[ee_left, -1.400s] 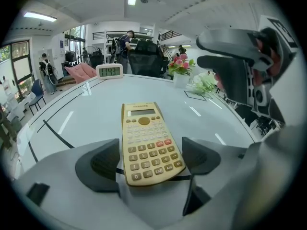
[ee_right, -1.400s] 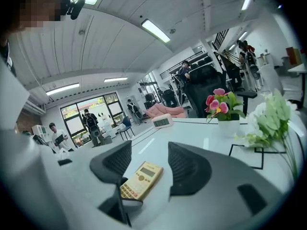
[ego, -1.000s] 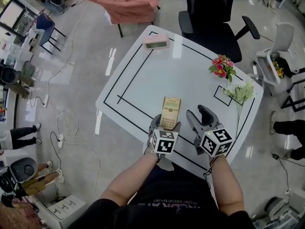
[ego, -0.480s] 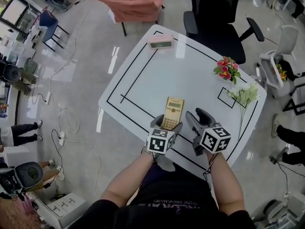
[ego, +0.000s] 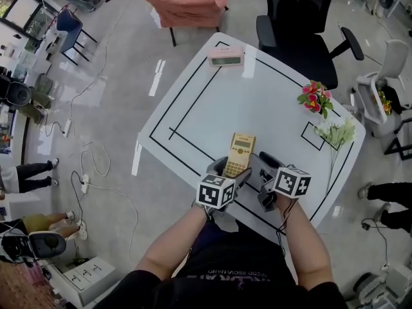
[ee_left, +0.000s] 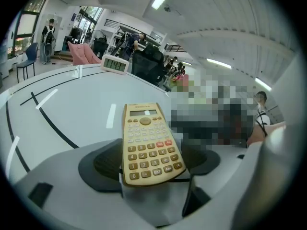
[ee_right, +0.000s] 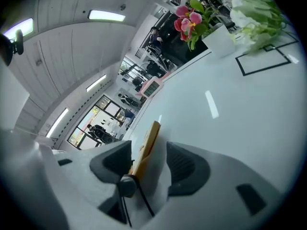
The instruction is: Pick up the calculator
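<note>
The yellow calculator (ego: 239, 154) is near the front edge of the white table (ego: 264, 95). My left gripper (ego: 230, 170) is shut on its near end. In the left gripper view the calculator (ee_left: 147, 143) lies face up, with the pads pressed on its two long sides, and its far end looks raised off the table. My right gripper (ego: 266, 166) is close on the right, turned on its side. In the right gripper view the calculator (ee_right: 146, 145) shows edge-on between the jaws, with a gap on each side.
A pink desk clock (ego: 226, 56) stands at the table's far corner. Pink flowers (ego: 315, 98) and white flowers (ego: 336, 134) are at the right edge. A black office chair (ego: 299, 24) stands behind the table. Black tape lines cross the tabletop.
My right gripper has moved left, up to the calculator's side, and now straddles its edge. My left gripper still holds the calculator in nearly the same spot.
</note>
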{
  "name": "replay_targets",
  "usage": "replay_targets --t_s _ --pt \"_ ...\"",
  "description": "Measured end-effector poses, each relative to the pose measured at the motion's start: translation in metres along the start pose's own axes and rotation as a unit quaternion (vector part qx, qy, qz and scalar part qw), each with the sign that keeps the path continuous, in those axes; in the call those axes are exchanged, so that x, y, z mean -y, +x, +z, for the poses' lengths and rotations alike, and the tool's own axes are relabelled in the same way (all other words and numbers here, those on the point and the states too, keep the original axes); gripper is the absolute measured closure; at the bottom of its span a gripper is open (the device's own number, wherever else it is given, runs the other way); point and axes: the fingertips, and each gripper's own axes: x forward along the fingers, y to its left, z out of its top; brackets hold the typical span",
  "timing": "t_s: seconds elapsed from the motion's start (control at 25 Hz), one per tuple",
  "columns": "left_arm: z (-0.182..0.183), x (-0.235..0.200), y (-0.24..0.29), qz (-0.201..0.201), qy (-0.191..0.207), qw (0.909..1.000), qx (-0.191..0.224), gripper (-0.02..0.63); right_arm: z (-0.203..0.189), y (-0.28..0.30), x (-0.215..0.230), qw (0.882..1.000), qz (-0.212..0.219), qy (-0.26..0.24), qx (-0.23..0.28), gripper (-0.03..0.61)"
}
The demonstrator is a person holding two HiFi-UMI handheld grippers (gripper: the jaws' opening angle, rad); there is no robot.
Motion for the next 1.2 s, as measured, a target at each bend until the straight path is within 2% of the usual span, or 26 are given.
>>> replay_targets --t_s 0.2,0.48,0.72,0.84,0.92,1.2 --pt "0.003 0.000 -0.003 -0.024 -0.020 0.9995 0.000 0.230 -0.004 0.015 -0.003 0.999 0.012 0.044 -0.027 0.353" --pt "0.003 0.000 -0.004 -0.040 -0.024 0.9989 -0.007 0.230 -0.018 0.034 -0.009 0.991 0.026 0.093 -0.094 0.353" --pt "0.003 0.000 -0.005 -0.050 -0.016 0.9985 -0.014 0.229 -0.030 0.049 -0.017 0.985 0.024 0.071 -0.153 0.380" --pt "0.002 0.001 -0.005 -0.054 -0.007 0.9984 -0.017 0.229 -0.037 0.054 -0.019 0.983 0.011 0.058 -0.177 0.423" --pt "0.002 0.002 -0.005 -0.058 -0.003 0.9981 -0.019 0.227 -0.038 0.057 -0.018 0.983 0.002 0.055 -0.177 0.446" --pt "0.001 -0.001 -0.006 -0.074 0.018 0.9966 -0.032 0.225 -0.037 0.059 -0.020 0.986 0.003 0.063 -0.156 0.454"
